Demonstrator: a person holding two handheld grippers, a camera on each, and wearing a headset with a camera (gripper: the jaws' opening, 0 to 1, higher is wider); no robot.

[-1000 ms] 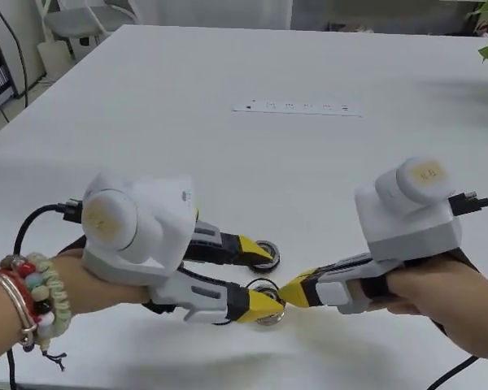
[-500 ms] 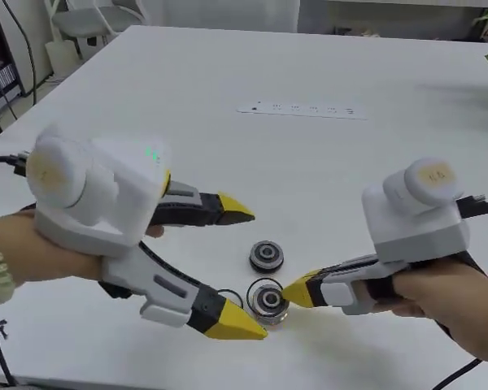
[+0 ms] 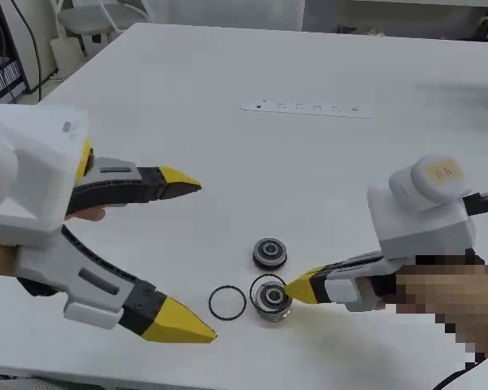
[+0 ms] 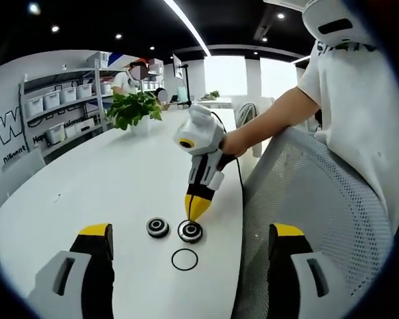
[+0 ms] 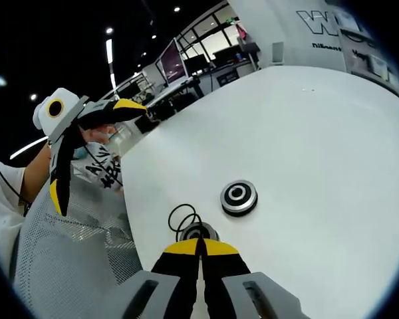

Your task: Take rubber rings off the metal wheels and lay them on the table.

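- Rubber ring [image 3: 227,302] number one is off, lying flat on the white table [image 3: 228,138] just beside the nearer metal wheel [image 3: 271,300].
- That nearer wheel has a thin dark loop [image 3: 266,278] sitting loose and crooked about its top. I'd call that a second ring half worked off, not free yet.
- Farther wheel [image 3: 268,253] stands just behind it, apart from both grippers. Its rim looks dark, so its ring seems to be in place, though I can't be certain from here.
- Right gripper [image 3: 289,289]: jaws pressed together with nothing between them, yellow tips touching the nearer wheel's side, right at that loose loop.
- Left gripper [image 3: 203,258]: jaws spread wide and holding nothing, raised above the table to the left of the wheels and the freed ring.
- Score, by my reckoning: one ring down, one coming, and one wheel untouched.
- Further out, a power strip [image 3: 305,107] sits flush in the tabletop, well apart from the work.
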